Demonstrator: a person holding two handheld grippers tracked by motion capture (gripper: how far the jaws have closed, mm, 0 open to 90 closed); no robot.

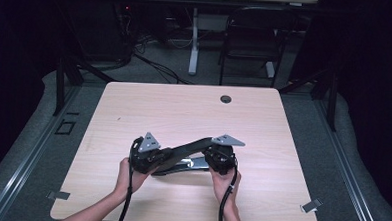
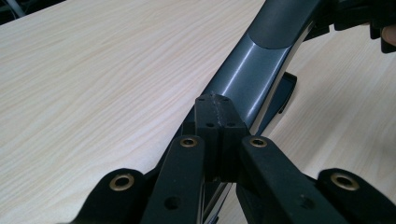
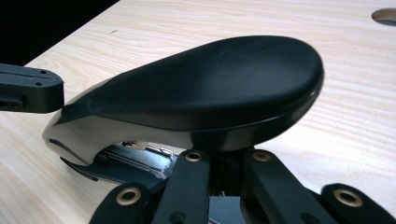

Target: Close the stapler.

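High view: large black stapler (image 1: 182, 157) on the table (image 1: 134, 108), between two clenched, empty sets of fingers.

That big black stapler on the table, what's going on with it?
A person stands at the pale wooden table, with a two-jaw gripper in each hand. Both are at a large black and grey long-handled stapler lying in the middle. The left gripper, jaws shut, sits at one end of its handle; the right gripper, also shut, is tucked under the handle's raised rounded tip.
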